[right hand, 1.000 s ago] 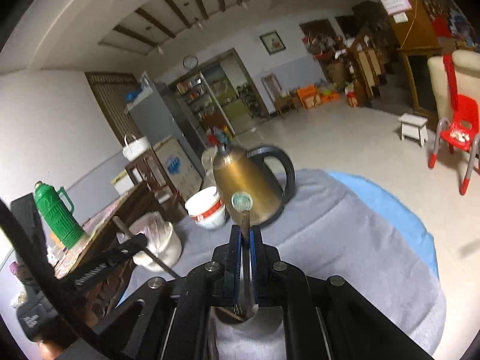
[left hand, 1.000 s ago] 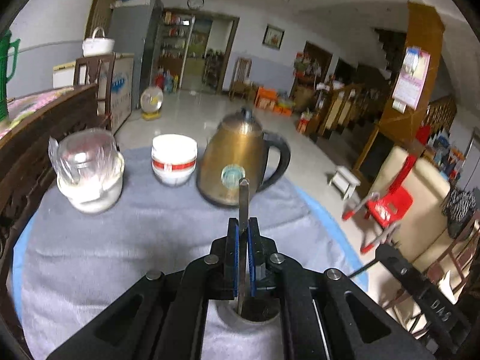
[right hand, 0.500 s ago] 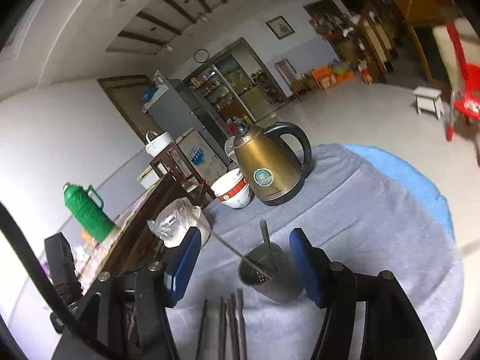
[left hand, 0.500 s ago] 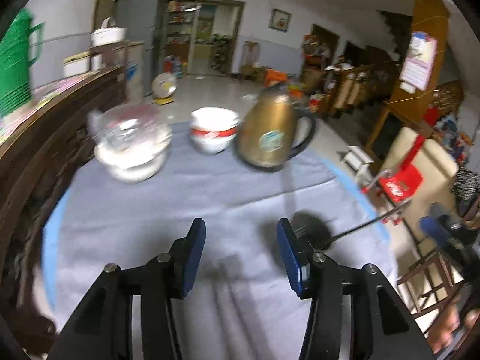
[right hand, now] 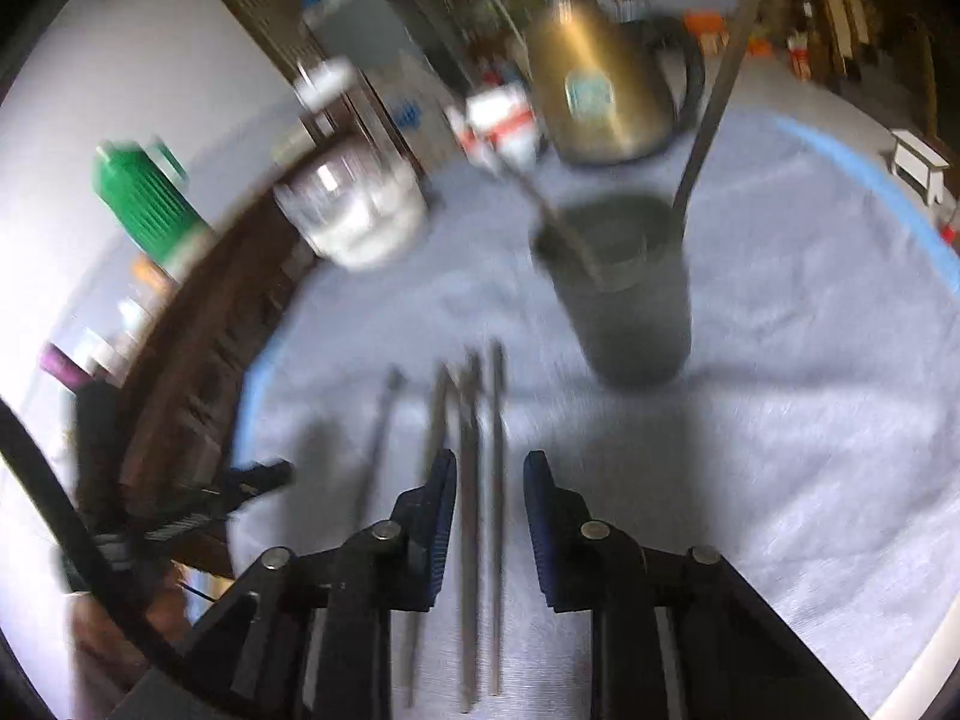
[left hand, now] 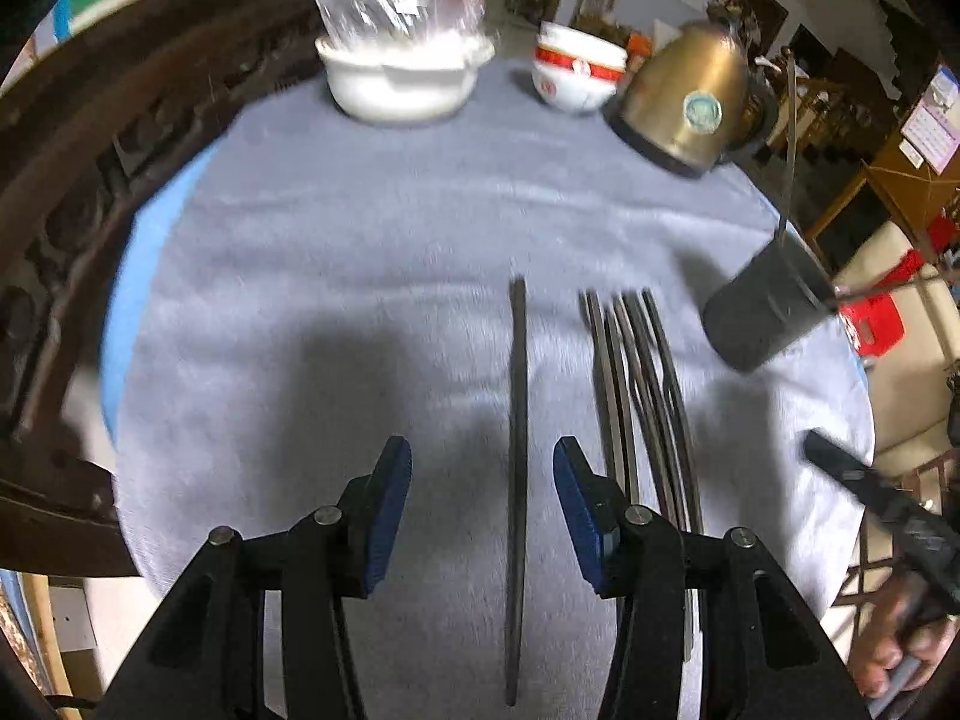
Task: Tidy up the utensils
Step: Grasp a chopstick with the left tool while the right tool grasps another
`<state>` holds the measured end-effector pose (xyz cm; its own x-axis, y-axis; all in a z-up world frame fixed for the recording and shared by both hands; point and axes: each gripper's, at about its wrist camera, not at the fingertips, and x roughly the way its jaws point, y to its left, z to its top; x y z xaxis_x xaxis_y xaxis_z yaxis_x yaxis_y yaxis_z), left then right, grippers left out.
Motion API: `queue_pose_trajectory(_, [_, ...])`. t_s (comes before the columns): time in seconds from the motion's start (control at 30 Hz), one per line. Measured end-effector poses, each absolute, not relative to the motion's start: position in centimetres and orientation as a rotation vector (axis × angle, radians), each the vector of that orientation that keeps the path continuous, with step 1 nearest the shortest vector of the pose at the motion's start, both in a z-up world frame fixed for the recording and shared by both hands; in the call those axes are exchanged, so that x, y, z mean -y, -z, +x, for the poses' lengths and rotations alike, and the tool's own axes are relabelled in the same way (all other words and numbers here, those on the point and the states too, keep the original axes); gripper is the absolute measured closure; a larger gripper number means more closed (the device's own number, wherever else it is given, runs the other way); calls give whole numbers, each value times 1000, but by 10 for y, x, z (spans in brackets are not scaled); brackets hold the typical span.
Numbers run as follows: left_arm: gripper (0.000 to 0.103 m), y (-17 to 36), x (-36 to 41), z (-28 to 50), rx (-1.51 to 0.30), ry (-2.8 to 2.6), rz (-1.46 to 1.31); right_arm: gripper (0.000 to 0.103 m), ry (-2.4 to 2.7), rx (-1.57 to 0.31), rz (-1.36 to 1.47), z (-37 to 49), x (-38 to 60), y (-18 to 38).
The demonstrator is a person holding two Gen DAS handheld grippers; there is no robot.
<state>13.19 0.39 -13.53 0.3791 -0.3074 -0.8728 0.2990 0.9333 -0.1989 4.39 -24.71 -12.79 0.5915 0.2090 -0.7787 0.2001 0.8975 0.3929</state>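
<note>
Several dark chopsticks lie on the grey cloth. In the left wrist view one single chopstick point(left hand: 517, 480) lies between the open jaws of my left gripper point(left hand: 482, 510), with a bundle of chopsticks point(left hand: 642, 408) to its right. A dark holder cup point(left hand: 768, 306) at the right holds two utensils. In the right wrist view my right gripper point(right hand: 489, 516) is open over the bundle of chopsticks point(right hand: 477, 480), with the holder cup point(right hand: 630, 288) just beyond it. Both grippers hold nothing.
A brass kettle point(left hand: 690, 102), a red-and-white bowl stack point(left hand: 576, 72) and a plastic-covered white pot point(left hand: 402, 60) stand at the table's far side. A dark wooden cabinet point(left hand: 90, 180) borders the left. A green thermos point(right hand: 144, 198) stands on it.
Both grippers let go of their utensils into the holder cup, opened, and dropped back down over the chopsticks lying on the cloth.
</note>
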Motion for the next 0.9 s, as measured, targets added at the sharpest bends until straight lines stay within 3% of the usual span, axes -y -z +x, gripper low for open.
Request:
queue_pose_trajectory(0.13, [64,157,-2,133,-1182,409,-20,79,3,-1056,506,58,241,166])
queue_pose_trajectory(0.33, [68,177,6,145,-1227,406,-25,79,3,-1093,489,70,235,182])
queue_pose_trajectory(0.53, [84,185,14,147,-1241,402,-21,79,11,-1126,460,77,224,194])
queue_pose_trajectory(0.67, [97,186,16,147,-1242,399,-23,88,22,-1126,404,77,219,197])
queue_pose_trajectory(0.73, [97,186,18,145,-1235,400,-8,95,27,-1138,400,77,220,198])
queue_pose_trajectory(0.9, [97,186,24,132,-1239,419,14,95,26,-1155,406,67,223,198])
